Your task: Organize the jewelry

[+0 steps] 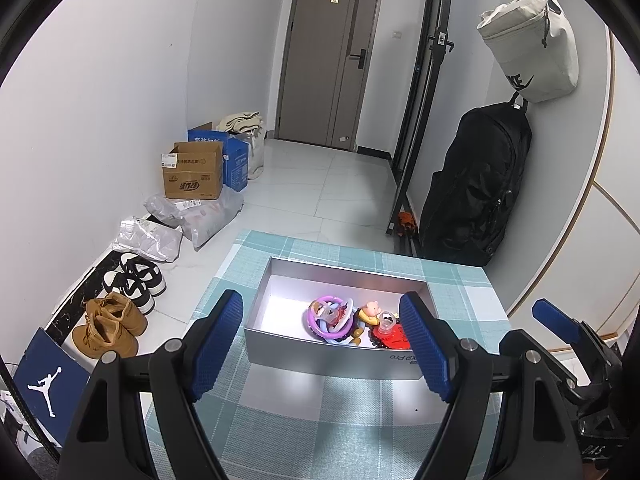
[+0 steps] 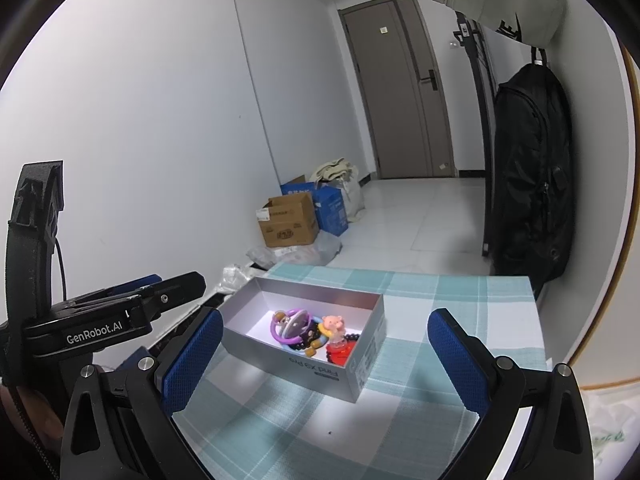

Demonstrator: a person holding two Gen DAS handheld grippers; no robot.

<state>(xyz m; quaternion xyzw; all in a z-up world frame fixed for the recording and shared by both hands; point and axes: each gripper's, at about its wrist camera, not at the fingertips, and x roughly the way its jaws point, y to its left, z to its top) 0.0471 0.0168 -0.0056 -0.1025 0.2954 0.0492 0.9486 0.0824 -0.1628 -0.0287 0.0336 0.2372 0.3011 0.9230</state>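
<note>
Floor-side shoes (image 1: pixel 120 300) show only past the left tool (image 1: pixel 324 344).

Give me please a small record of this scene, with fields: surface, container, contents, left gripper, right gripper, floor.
surface: table with a teal checked cloth
container: open silver box, no lid on it
contents: purple rings, pink pig figure, dark beads, red piece, all heaped at one end of the box
left gripper: open, holds nothing, short of the box
right gripper: open, holds nothing, short of the box
floor: cardboard boxes, shoes, black backpack hanging by the wall
</note>
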